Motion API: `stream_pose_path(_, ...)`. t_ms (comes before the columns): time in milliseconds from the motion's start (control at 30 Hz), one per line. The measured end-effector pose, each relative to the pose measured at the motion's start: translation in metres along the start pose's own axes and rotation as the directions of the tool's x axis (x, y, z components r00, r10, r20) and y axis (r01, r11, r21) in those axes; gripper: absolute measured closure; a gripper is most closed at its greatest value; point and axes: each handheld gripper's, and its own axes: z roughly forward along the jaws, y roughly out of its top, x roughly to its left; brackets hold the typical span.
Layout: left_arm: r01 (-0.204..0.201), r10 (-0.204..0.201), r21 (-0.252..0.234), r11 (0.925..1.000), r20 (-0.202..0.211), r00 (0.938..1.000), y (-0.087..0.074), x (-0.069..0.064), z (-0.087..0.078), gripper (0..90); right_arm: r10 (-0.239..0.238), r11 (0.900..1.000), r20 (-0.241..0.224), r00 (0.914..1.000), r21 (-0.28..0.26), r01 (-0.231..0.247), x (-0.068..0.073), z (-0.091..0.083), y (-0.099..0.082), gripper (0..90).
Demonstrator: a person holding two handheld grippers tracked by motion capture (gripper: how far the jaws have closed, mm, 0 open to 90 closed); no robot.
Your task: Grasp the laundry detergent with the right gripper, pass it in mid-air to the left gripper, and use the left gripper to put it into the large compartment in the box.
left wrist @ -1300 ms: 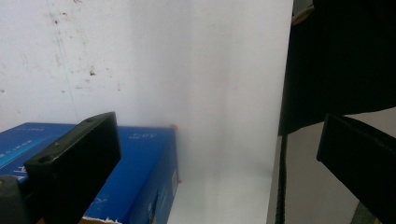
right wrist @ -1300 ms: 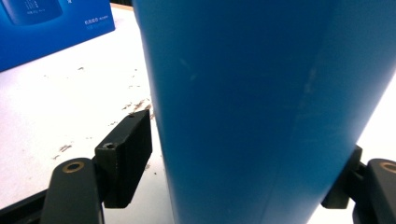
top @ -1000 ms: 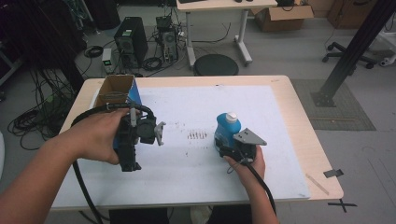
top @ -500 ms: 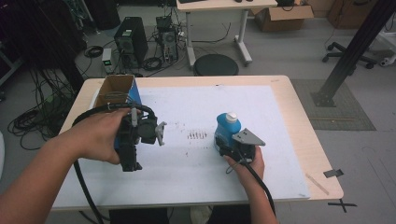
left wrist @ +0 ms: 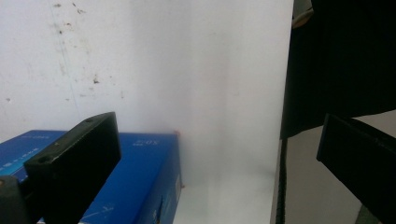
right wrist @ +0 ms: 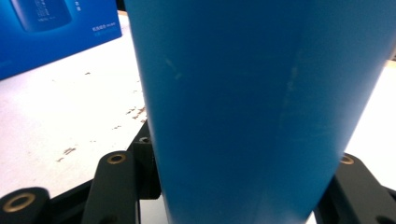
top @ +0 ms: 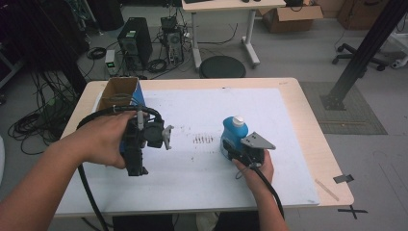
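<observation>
A blue bottle with a white cap stands upright on the white sheet, right of the middle. My right gripper comes at it from the near side. Its jaws have just been closing and now press on the bottle's lower body from both sides. To the left, a hand holds my left gripper above the sheet. In the left gripper view that gripper looks down with its jaws open wide and nothing between them.
An open cardboard box with a blue side stands at the sheet's far left corner; its blue face lies under the left gripper. A patch of dark specks marks the sheet's middle. Desks, computers and cables stand on the floor beyond the table.
</observation>
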Motion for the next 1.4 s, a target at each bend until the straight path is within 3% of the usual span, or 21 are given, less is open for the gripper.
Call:
stream_pose_path(200,0.002,-0.002,-0.001,1.0000,-0.002,1.0000,0.002,0.002,-0.001,0.3,0.005,0.9999,-0.027,0.9996,-0.015,-0.006,-0.002,-0.004,0.004,45.6)
stream_pose_path(367,-0.002,0.002,0.003,1.0000,-0.001,1.0000,0.006,0.004,-0.003,0.3,-0.026,0.9992,-0.071,0.9971,-0.031,0.024,-0.005,-0.014,0.019,45.6)
stream_pose_path(533,-0.007,0.007,-0.004,1.0000,-0.007,1.0000,0.011,0.007,-0.007,0.2,-0.073,0.9970,-0.133,0.9884,-0.037,0.068,-0.009,-0.028,0.036,45.5)
stream_pose_path(600,-0.010,0.010,-0.001,0.9999,-0.006,0.9999,0.013,0.008,-0.008,0.2,-0.085,0.9961,-0.174,0.9811,-0.037,0.080,-0.012,-0.034,0.043,45.5)
stream_pose_path(800,-0.013,0.013,0.000,0.9999,-0.003,0.9999,0.020,0.011,-0.012,0.3,-0.131,0.9913,-0.285,0.9495,-0.029,0.128,-0.021,-0.053,0.062,45.5)
stream_pose_path(1000,-0.019,0.019,-0.007,0.9998,0.000,0.9998,0.027,0.012,-0.015,0.2,-0.196,0.9783,-0.380,0.9039,-0.012,0.207,-0.024,-0.066,0.076,45.3)
stream_pose_path(1067,-0.022,0.022,-0.011,0.9997,0.003,0.9997,0.030,0.013,-0.016,0.2,-0.216,0.9716,-0.388,0.8961,0.005,0.237,-0.023,-0.069,0.078,45.4)
stream_pose_path(1233,-0.028,0.028,-0.007,0.9996,0.009,0.9996,0.036,0.014,-0.019,0.2,-0.249,0.9608,-0.432,0.8665,0.001,0.277,-0.019,-0.073,0.077,45.4)
stream_pose_path(1400,-0.029,0.029,0.008,0.9996,-0.004,0.9996,0.043,0.013,-0.019,0.2,-0.286,0.9482,-0.486,0.8261,-0.019,0.317,-0.010,-0.071,0.076,45.3)
